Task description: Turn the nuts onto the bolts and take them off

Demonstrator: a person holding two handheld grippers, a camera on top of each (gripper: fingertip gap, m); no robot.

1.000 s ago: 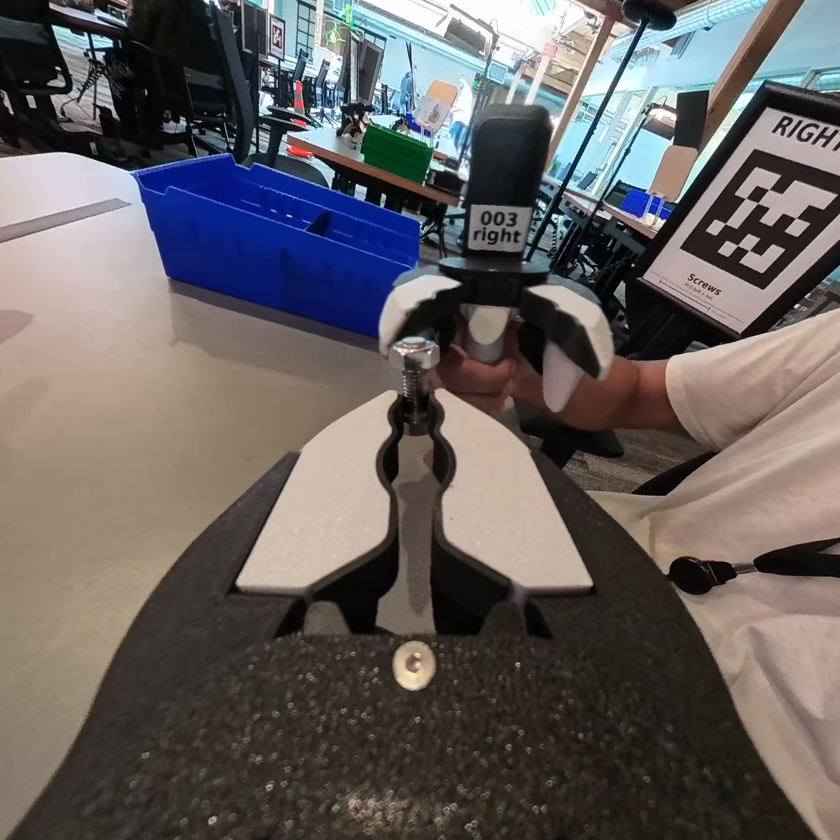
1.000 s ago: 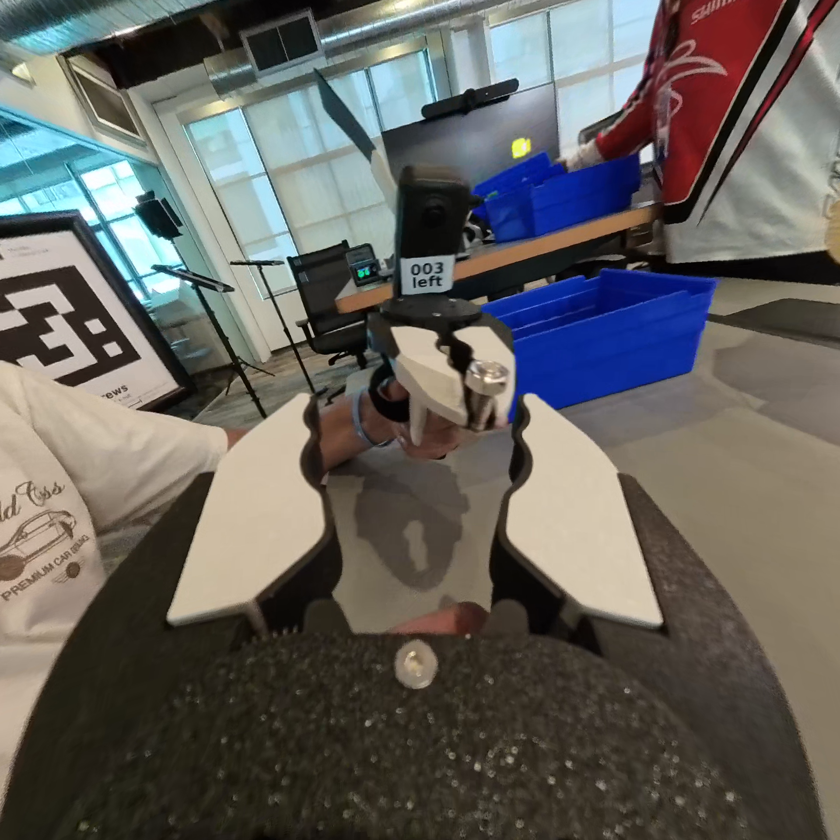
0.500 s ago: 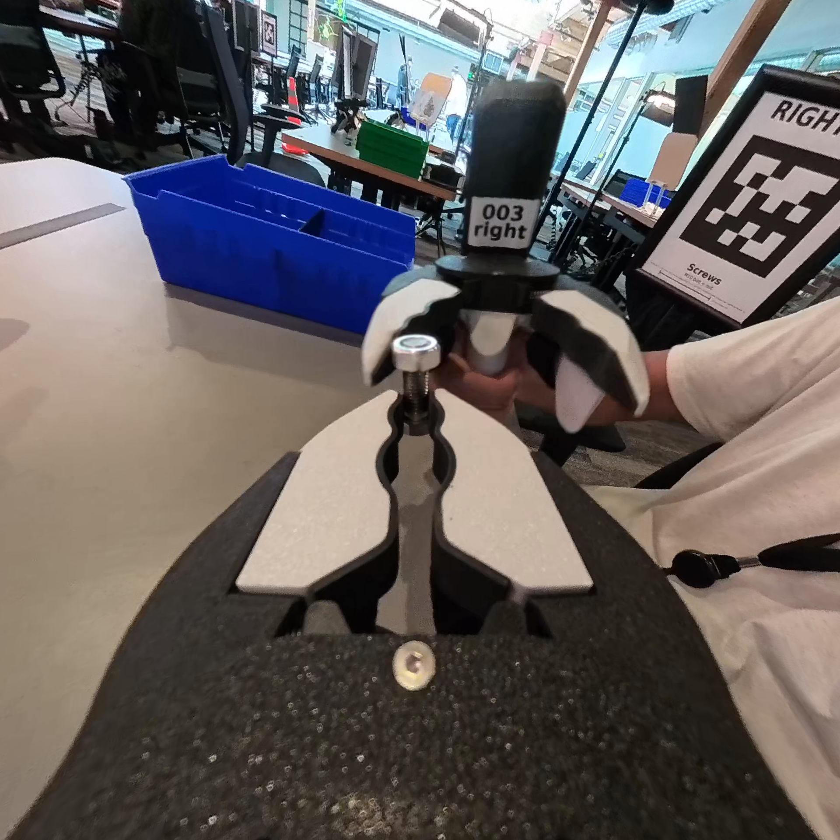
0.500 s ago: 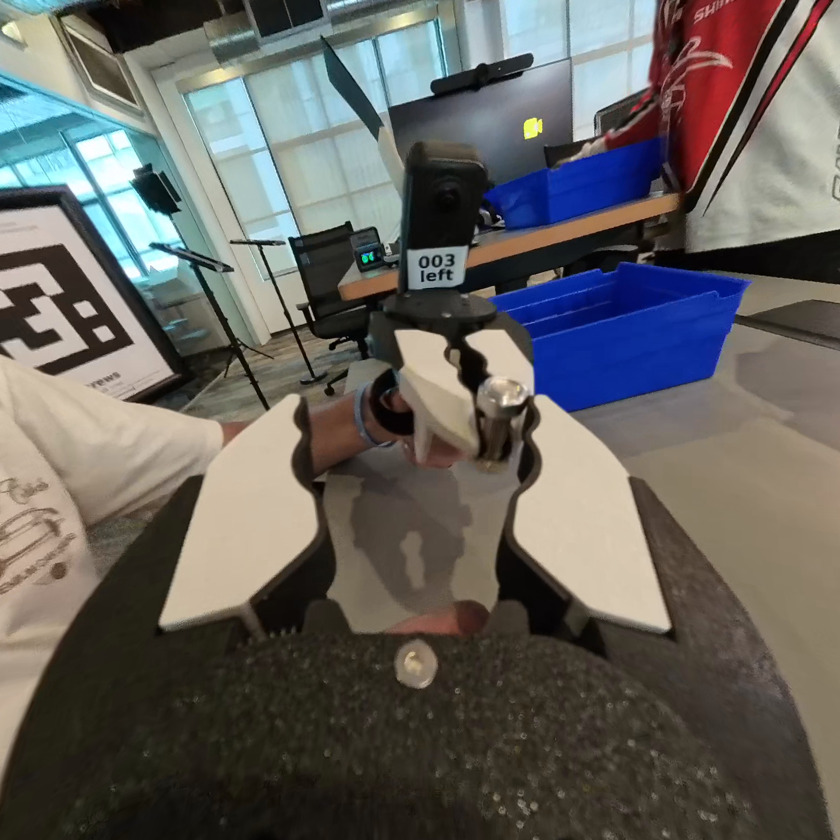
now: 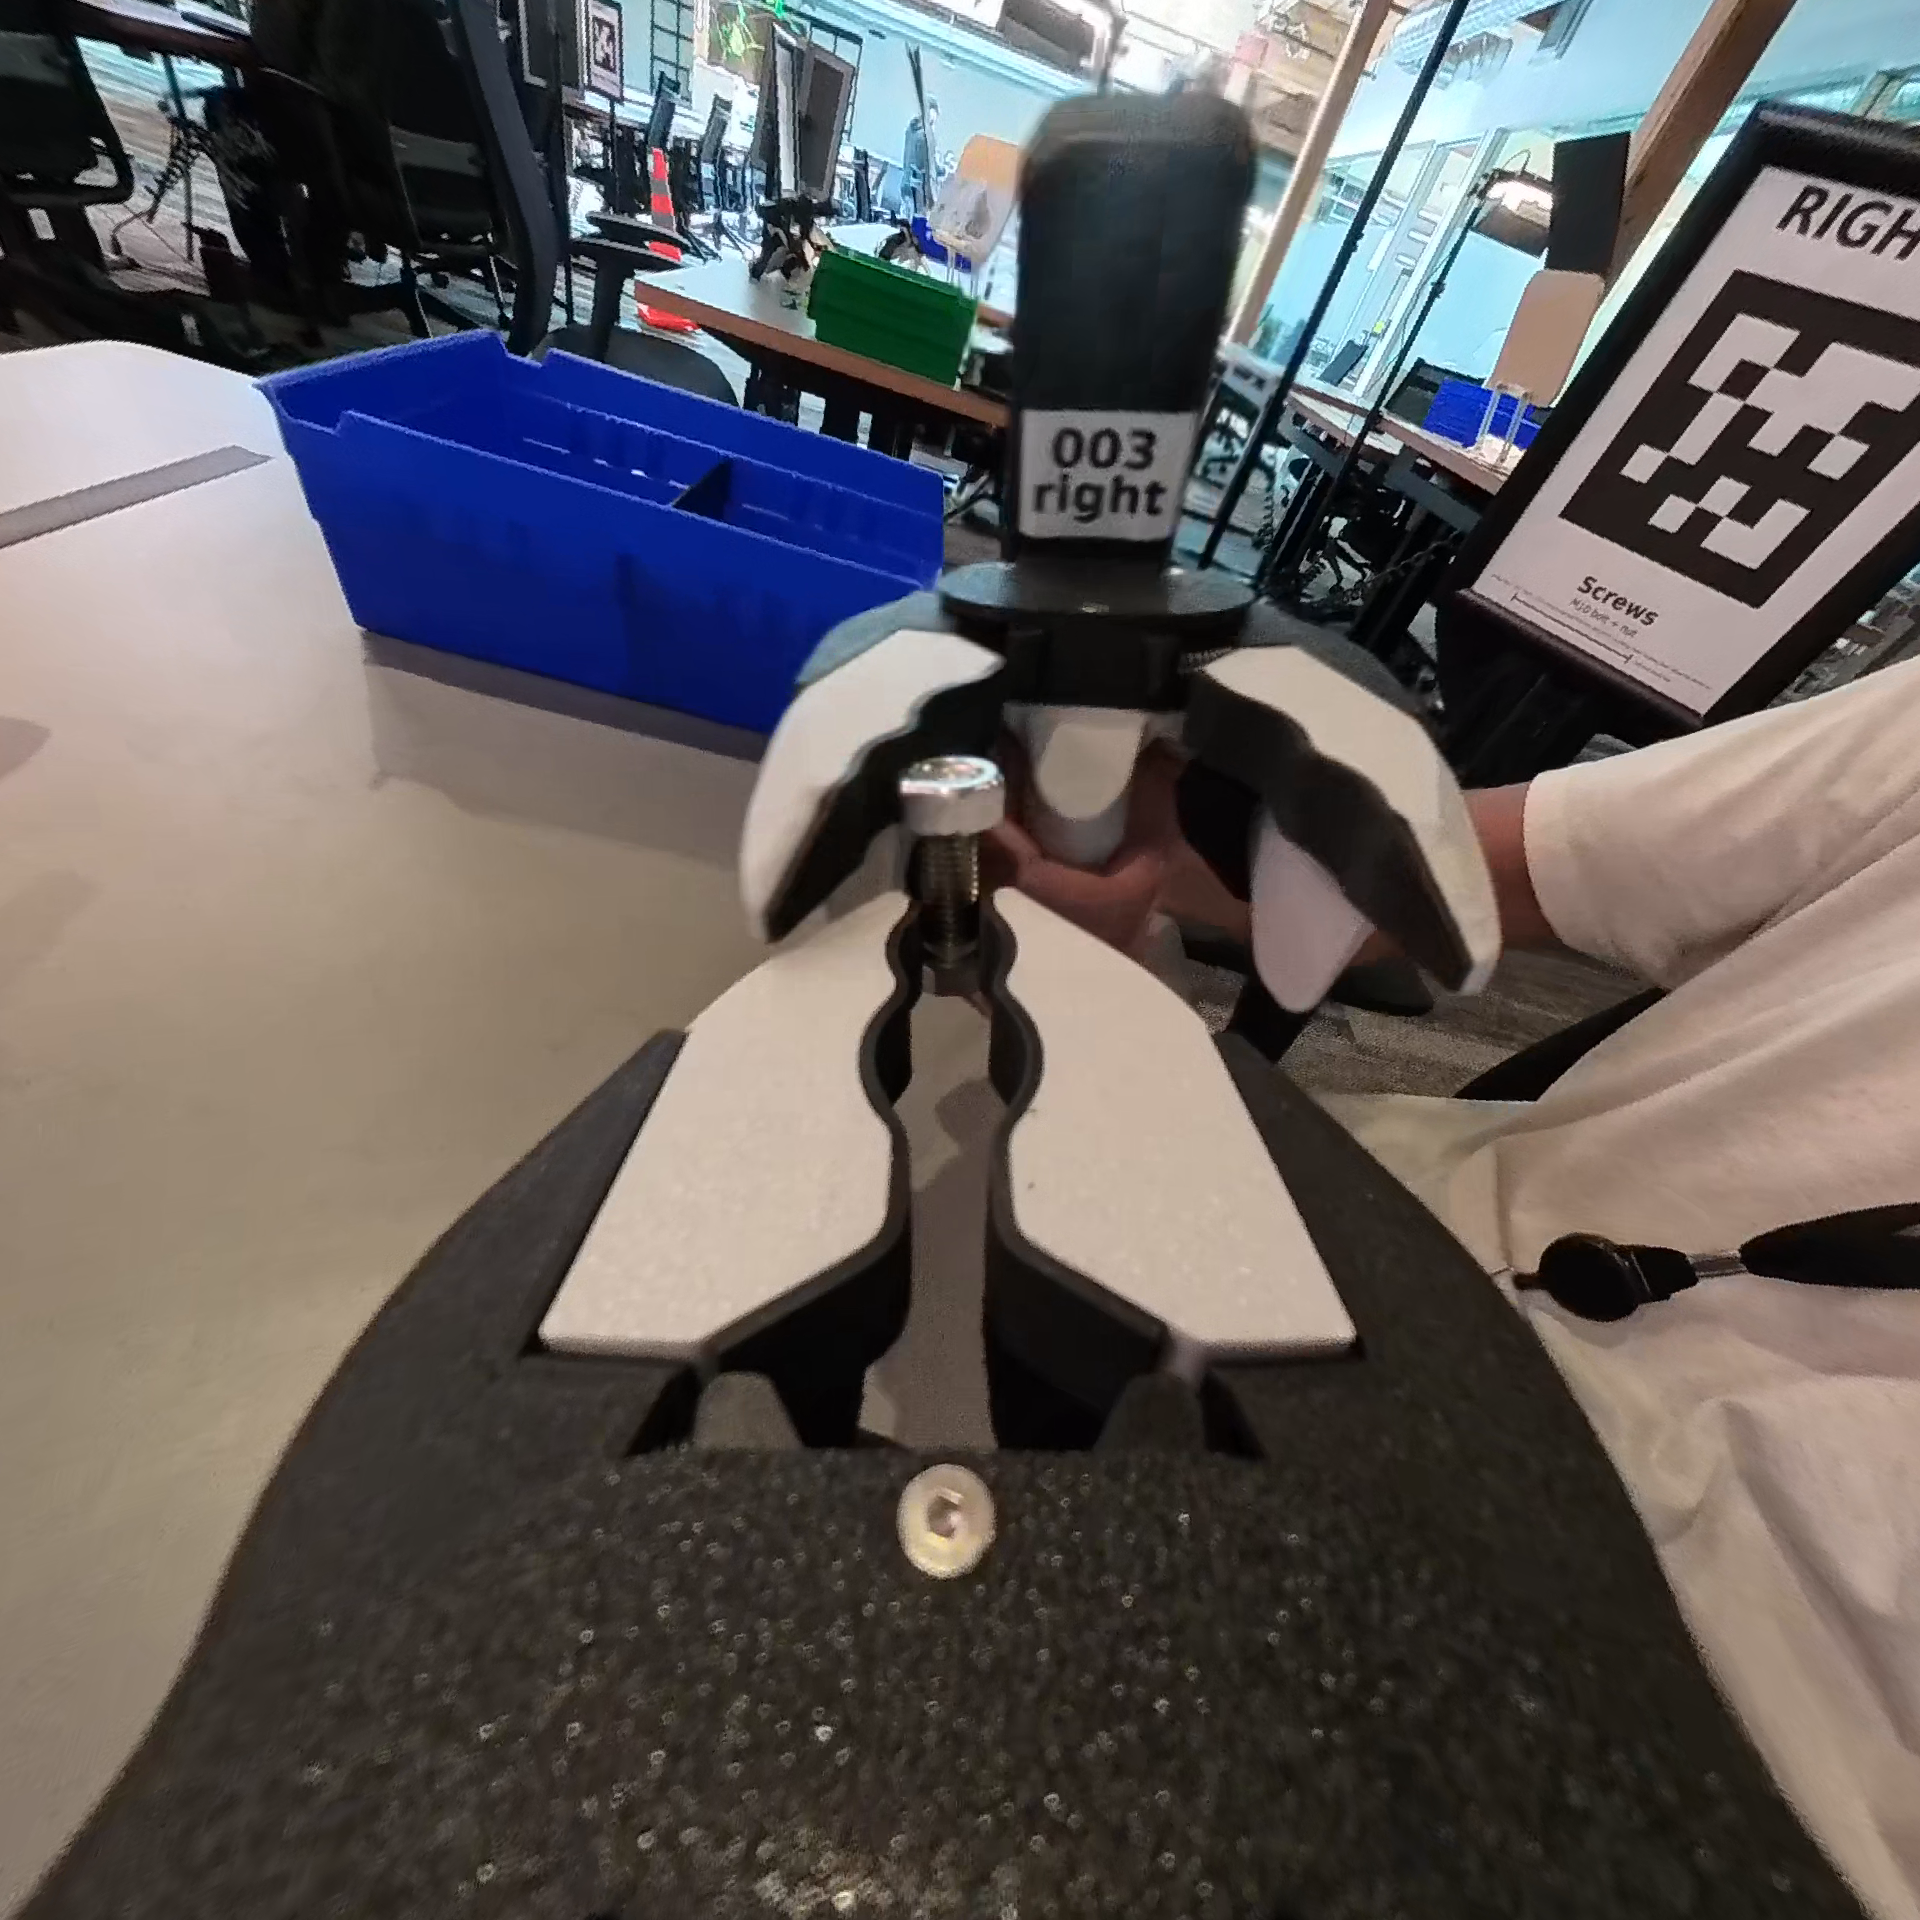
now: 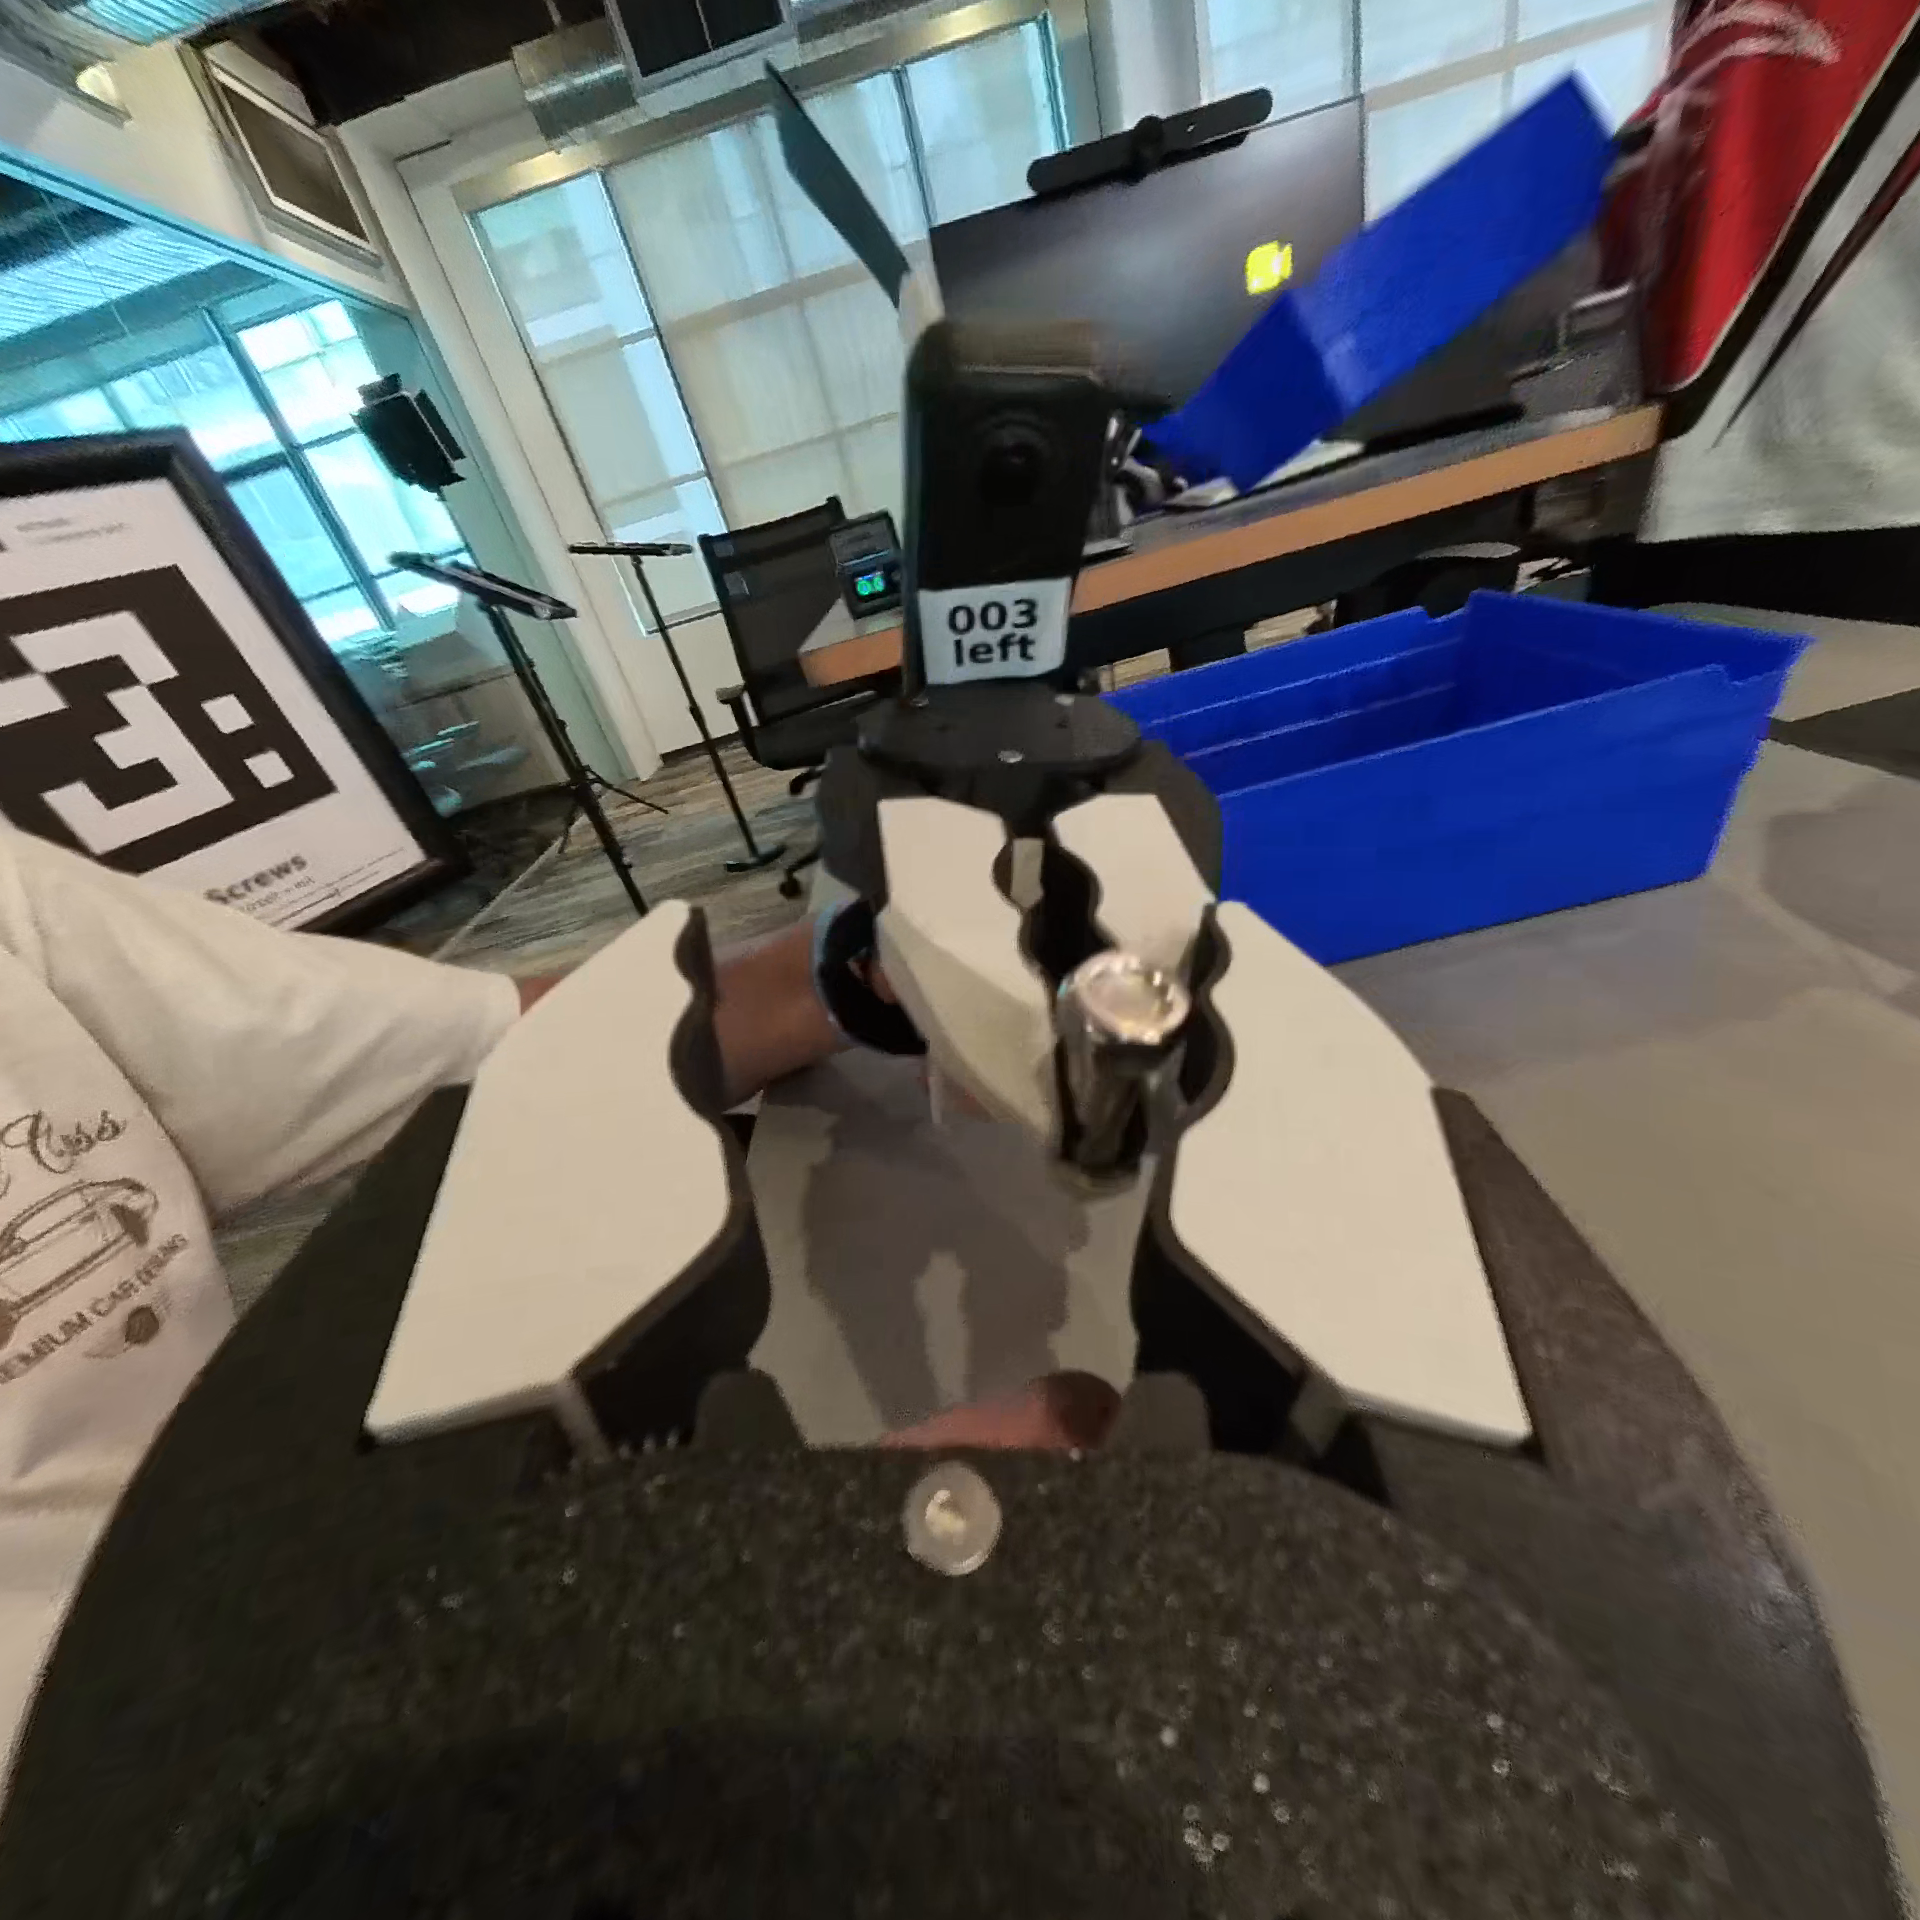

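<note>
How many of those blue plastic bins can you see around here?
3, maybe more hidden. One blue bin sits on the grey table beyond the grippers, a tilted one is over the far desk, and small ones sit on a distant desk.

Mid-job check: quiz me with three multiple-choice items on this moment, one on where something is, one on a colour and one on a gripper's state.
1. Where is the bolt?
A. Lying in the bin
B. Upright in the left gripper
C. Flat on the table

2. What colour is the bin on the grey table?
A. Blue
B. Green
C. Red

3. How do the jaws of the right gripper stand?
A. Shut on the bolt
B. Shut on nothing
C. Open

Answers: 1 B, its threaded shank is pinched at the jaw tips with the head up; 2 A, its walls are solid blue; 3 C, a wide gap shows between them.
</note>
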